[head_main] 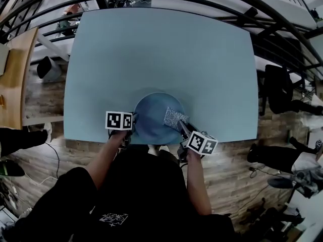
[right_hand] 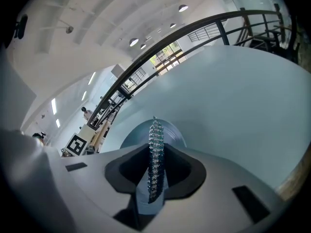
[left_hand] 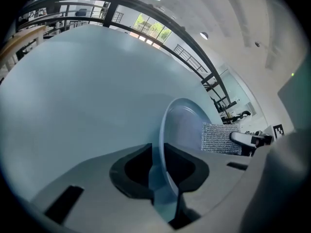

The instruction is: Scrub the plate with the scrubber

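**Desk:** Where's the dish on your screen?

**Operator:** I've got the round blue plate (head_main: 150, 121) on the pale blue rectangular table (head_main: 161, 59), at the middle of its near edge. The rest of the tabletop stretches away beyond it.

**Desk:** And your left tool?

**Operator:** My left gripper (head_main: 132, 122) is at the plate's left rim. In the left gripper view (left_hand: 158, 154) I see that rim running straight through the gap, with both black pads pinched onto it.

**Desk:** The right one?

**Operator:** My right gripper (head_main: 182, 127) comes in from the near right. Its jaws are pressed onto the flat silver metal-mesh scrubber (head_main: 175, 117), which I see edge-on in the right gripper view (right_hand: 155, 149), standing up between the pads.

**Desk:** Where's the scrubber against the plate?

**Operator:** It's over the right part of the plate's inner face, reaching the right rim. I can't tell whether it's actually bearing down on the surface
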A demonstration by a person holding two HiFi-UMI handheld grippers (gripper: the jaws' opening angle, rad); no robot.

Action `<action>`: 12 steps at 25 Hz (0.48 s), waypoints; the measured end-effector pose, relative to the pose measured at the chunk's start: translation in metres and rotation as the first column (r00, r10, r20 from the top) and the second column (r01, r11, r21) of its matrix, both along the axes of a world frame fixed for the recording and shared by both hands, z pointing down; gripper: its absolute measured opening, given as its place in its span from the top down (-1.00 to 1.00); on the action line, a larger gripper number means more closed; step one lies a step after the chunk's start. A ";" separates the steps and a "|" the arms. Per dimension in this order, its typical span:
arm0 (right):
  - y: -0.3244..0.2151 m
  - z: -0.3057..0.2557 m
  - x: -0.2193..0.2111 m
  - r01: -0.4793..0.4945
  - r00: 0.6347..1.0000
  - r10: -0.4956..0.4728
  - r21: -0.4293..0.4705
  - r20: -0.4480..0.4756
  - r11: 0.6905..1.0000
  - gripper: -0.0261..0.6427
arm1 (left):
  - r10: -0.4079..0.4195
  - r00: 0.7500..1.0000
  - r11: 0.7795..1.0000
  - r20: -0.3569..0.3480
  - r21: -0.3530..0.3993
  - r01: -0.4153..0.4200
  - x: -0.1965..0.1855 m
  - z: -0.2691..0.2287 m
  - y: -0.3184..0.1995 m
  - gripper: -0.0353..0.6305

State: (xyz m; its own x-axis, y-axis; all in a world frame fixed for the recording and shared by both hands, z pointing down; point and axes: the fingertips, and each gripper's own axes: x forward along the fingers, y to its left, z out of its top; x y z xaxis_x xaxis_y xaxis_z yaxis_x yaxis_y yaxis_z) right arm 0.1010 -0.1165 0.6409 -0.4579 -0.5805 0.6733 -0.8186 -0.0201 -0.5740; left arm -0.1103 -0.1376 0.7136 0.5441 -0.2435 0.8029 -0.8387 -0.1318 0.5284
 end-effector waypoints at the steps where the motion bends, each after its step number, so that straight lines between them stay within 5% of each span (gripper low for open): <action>1: -0.003 0.001 -0.003 -0.017 1.000 0.018 -0.006 0.021 1.000 0.67 | -0.007 1.000 1.000 -0.007 -0.008 0.007 0.000 0.000 -0.001 0.67; 8: -0.022 0.014 -0.014 -0.086 0.987 0.092 -0.053 0.128 0.995 0.67 | 0.008 1.000 1.000 -0.004 -0.021 -0.008 0.006 0.002 -0.001 0.76; 12: -0.025 0.016 -0.033 -0.043 0.982 0.058 -0.082 0.182 0.996 0.67 | 0.002 1.000 1.000 -0.010 -0.027 -0.003 0.009 0.001 -0.002 0.81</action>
State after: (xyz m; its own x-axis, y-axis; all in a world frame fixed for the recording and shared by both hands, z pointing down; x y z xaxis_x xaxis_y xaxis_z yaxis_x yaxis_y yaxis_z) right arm 0.0685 -0.1414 0.6573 -0.5498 -0.5554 0.6239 -0.6957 -0.1090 -0.7100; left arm -0.1014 -0.1394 0.7143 0.5531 -0.2208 0.8033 -0.8328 -0.1197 0.5405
